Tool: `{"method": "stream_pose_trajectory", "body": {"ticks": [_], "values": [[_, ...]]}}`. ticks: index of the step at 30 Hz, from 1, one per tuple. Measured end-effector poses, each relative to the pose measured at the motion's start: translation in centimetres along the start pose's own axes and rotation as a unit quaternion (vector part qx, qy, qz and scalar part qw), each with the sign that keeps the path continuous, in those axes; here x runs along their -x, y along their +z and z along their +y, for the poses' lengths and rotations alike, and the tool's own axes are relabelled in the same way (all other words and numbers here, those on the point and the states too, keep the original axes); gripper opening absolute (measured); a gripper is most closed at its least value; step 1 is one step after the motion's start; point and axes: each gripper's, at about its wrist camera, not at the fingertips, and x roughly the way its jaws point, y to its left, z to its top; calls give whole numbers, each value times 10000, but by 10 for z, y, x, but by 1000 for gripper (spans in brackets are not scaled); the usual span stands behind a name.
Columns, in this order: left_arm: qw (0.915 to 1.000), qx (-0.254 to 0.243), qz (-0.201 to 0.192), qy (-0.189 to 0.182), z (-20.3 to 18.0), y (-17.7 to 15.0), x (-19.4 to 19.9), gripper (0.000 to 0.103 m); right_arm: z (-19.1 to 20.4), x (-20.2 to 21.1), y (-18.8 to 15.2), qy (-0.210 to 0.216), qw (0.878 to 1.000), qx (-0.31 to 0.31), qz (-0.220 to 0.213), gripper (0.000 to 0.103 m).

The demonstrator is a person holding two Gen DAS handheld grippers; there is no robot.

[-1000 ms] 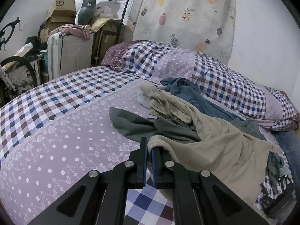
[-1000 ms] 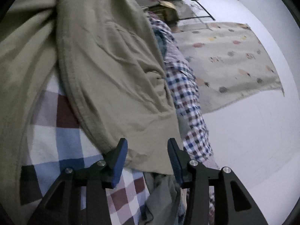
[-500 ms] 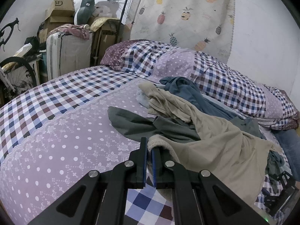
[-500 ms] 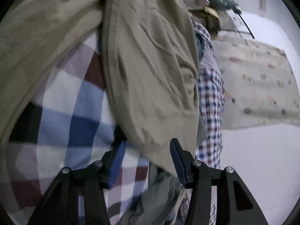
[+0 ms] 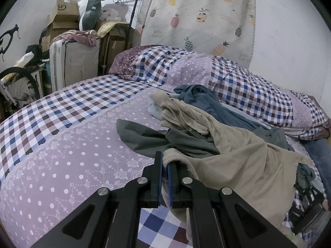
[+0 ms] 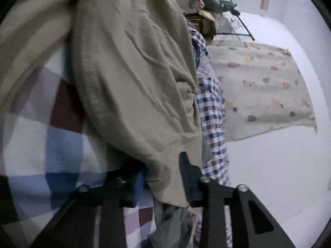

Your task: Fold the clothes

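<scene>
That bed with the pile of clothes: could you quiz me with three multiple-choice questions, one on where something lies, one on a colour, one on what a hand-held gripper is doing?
1. Where does the dark grey garment lie?
A. On the dotted lilac bedspread, partly under the beige garment
B. On the cardboard boxes
C. Hung on the clothes rail

2. What colour is the garment pinched by the left hand-held gripper?
A. Red
B. Beige
C. Black

3. How does the right hand-held gripper stand?
A. Shut on a pillow
B. Open, with a beige edge between its fingers
C. Out of view

Answers: 1 A, its sleeve spreads over the dots while beige cloth covers its right side. 2 B, a beige hem sits between the nearly closed fingers. 3 B, the right wrist view shows a wide gap with beige cloth in it.
</scene>
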Motion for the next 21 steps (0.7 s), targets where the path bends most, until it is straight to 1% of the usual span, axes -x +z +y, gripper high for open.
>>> {"method": "stream_pose_trajectory", "body": {"ticks": [7,11,14,15,16,17,18,19,20,21], "values": [[10000,30,32,2,3,-1,0,3,1,14,-8,-434,9982,-358,215,30],[10000,8,16,17,3,-1,1,3,-2,25,-4,-601,9971,-456,140,29],[10000,1,33,17,2,-2,0,3,-1,27,0,-506,9976,-464,81,29],[10000,-25,34,20,1,-2,0,3,1,27,1,-454,9980,-437,70,27],[10000,-44,31,23,0,-2,0,3,3,28,3,-395,9984,-396,61,22],[10000,-48,29,24,0,-2,0,3,4,28,4,-343,9987,-364,54,21],[10000,-50,28,27,0,-2,0,3,4,29,4,-305,9989,-347,54,17],[10000,-54,32,42,0,-2,-1,3,4,29,4,-272,9990,-339,60,8],[10000,-45,45,47,0,-2,-1,3,3,29,4,-236,9991,-351,86,3],[10000,-36,58,52,1,-2,-2,3,2,29,5,-198,9990,-380,132,2]]}}
